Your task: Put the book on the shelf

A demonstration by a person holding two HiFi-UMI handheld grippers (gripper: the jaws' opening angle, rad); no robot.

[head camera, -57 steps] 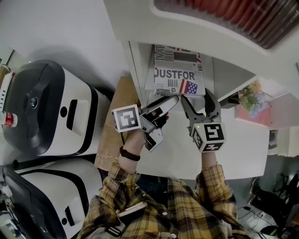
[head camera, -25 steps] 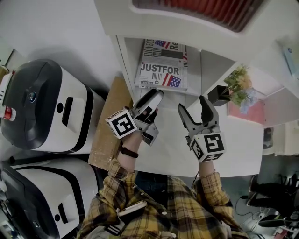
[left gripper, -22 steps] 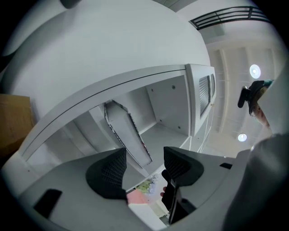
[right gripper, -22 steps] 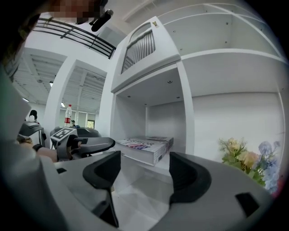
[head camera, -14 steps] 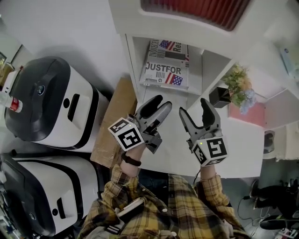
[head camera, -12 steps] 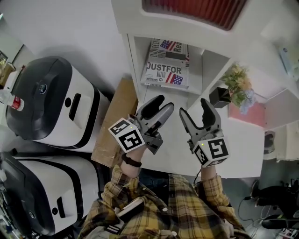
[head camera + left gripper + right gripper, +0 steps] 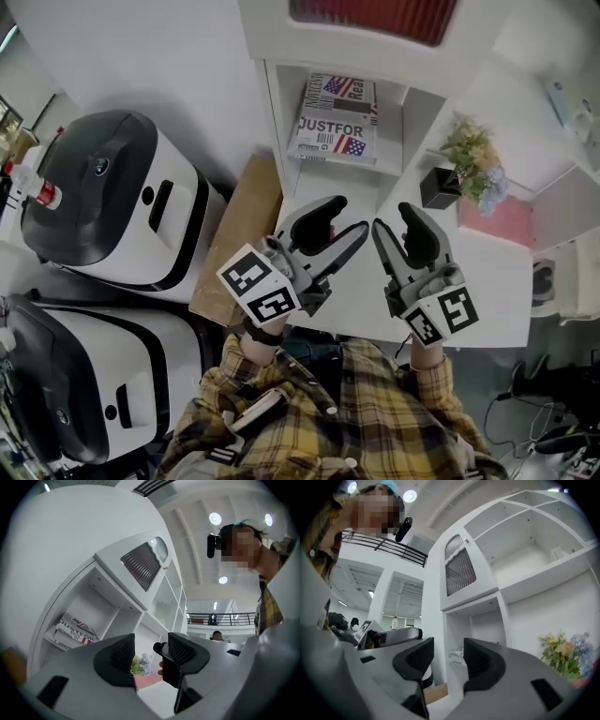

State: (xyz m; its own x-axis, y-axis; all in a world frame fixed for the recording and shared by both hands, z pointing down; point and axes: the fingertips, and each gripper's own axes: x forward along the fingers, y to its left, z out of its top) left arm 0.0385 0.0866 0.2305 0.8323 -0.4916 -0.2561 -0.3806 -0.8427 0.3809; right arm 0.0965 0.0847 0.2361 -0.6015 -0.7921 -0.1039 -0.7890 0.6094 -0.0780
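The book (image 7: 338,118), with "JUSTFOR" and a flag on its cover, lies flat in the lower compartment of the white shelf (image 7: 277,112). No gripper touches it. Both grippers hover over the white table (image 7: 487,291), short of the shelf. My left gripper (image 7: 339,223) has its jaws apart and closing slightly, with nothing between them. My right gripper (image 7: 397,225) is closing too, and its jaws hold nothing. The left gripper view shows the book (image 7: 72,630) at lower left beyond the left gripper (image 7: 151,651). In the right gripper view the book (image 7: 457,657) sits behind the right gripper (image 7: 447,656).
Two black-and-white machines (image 7: 103,202) (image 7: 84,375) stand at the left, with a brown board (image 7: 239,239) beside the shelf. A black pot of flowers (image 7: 459,159) and a pink box (image 7: 506,220) sit on the table at the right. A red-slatted panel (image 7: 375,11) is above the shelf.
Both grippers have drawn back from the shelf toward me and tipped upward. The right jaws have narrowed. The book has stayed in its compartment.
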